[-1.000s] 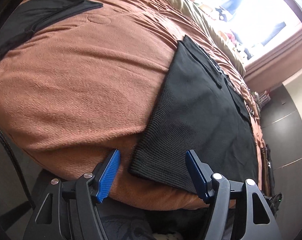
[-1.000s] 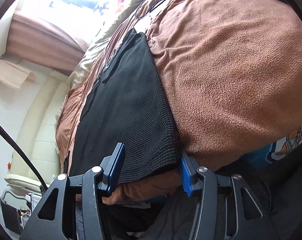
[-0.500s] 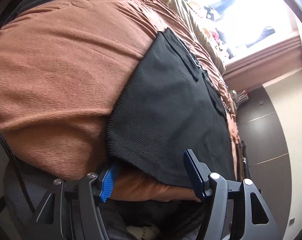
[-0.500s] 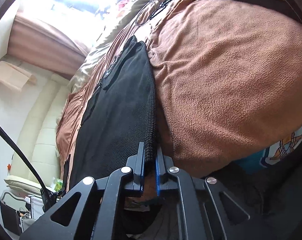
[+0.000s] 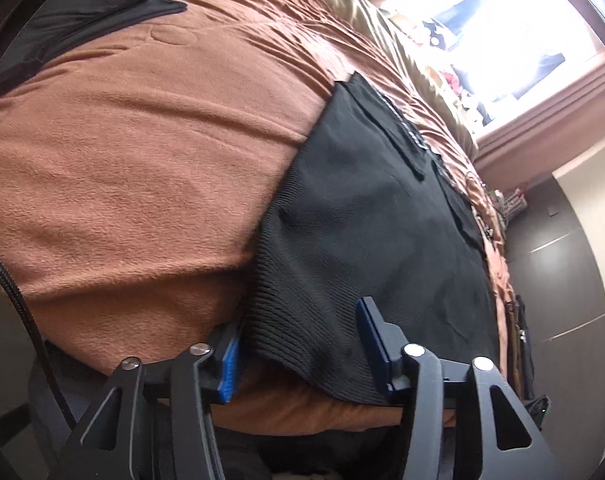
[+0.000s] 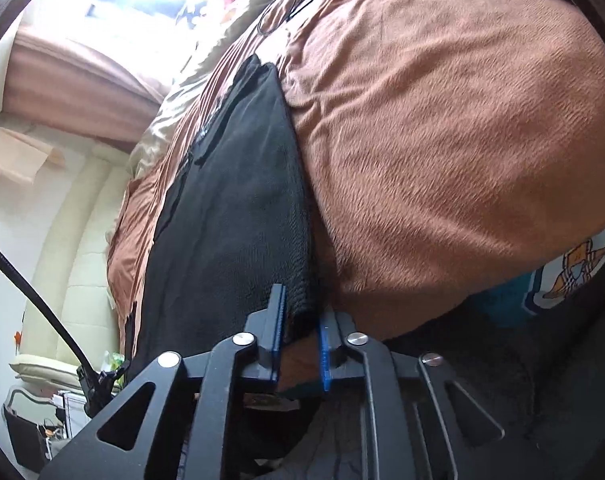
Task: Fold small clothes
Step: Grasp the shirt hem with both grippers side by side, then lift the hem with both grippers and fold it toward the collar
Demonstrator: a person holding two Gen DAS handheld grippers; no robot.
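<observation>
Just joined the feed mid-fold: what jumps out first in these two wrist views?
A black knit garment lies flat on the brown fleece blanket, its ribbed hem at the bed's near edge. The left gripper straddles that hem, wide open; the right gripper has closed narrowly around the hem's other corner. Another dark garment lies far left.

Bedroom I'm working in, bed point(image 5: 142, 152) at its centre.
Beyond the bed I see a bright window point(image 5: 502, 28); dark wardrobe doors point(image 5: 562, 264) stand beside it.
</observation>
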